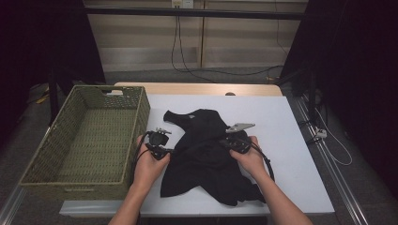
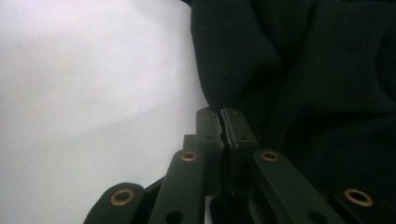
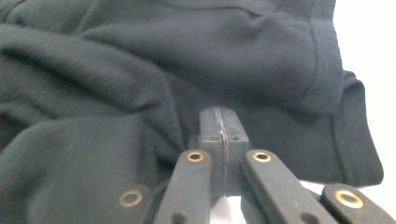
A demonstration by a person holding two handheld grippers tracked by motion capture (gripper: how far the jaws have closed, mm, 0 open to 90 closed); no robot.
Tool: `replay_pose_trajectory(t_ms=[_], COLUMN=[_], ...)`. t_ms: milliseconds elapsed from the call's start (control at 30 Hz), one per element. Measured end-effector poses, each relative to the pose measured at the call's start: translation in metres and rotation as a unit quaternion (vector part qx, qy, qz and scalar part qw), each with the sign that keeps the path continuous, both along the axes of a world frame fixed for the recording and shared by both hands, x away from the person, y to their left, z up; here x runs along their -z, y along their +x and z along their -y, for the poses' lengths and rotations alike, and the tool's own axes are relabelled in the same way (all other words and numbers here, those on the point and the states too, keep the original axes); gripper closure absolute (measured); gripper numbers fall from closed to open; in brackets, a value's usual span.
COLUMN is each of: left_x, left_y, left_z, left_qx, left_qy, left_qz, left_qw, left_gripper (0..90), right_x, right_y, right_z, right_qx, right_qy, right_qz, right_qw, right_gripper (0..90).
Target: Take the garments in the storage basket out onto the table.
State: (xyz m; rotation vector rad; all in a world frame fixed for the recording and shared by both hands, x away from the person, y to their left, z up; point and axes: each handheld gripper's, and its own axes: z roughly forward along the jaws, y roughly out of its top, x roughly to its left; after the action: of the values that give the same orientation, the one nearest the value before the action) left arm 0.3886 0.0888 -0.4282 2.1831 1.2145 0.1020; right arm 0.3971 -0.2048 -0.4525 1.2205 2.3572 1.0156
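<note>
crumpled black fabric garment [image 1: 206,150]: soft, light, floppy | left hand-held gripper [image 1: 165,151] pinching its edge | right hand-held gripper [image 1: 231,142] clamped on a fold | best held at hems, spread apart

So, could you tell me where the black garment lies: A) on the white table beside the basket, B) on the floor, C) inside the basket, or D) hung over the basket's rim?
A: the garment lies spread on the table, right of the basket.
</note>
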Motion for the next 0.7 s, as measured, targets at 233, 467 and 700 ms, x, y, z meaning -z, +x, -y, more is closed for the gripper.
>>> replay_pose_trajectory(t_ms=[233, 467, 700], left_x=[0.005, 0.000, 0.001], left_y=[-0.015, -0.027, -0.033], left_z=[-0.002, -0.004, -0.009], left_qx=[0.008, 0.015, 0.017], left_qy=[-0.007, -0.012, -0.013], left_qz=[-0.015, -0.012, -0.020], left_qw=[0.9998, 0.9997, 0.9996], left_gripper=[86.4, 86.3, 86.3], right_x=[0.001, 0.002, -0.001], right_y=[-0.028, -0.049, -0.068], right_z=[0.004, 0.006, 0.004], right_qx=[-0.023, -0.033, -0.054], right_qy=[-0.001, 0.022, 0.034], right_qz=[0.006, 0.006, -0.007], right_qw=[0.9997, 0.9992, 0.9979], right_gripper=[90.0, 90.0, 90.0])
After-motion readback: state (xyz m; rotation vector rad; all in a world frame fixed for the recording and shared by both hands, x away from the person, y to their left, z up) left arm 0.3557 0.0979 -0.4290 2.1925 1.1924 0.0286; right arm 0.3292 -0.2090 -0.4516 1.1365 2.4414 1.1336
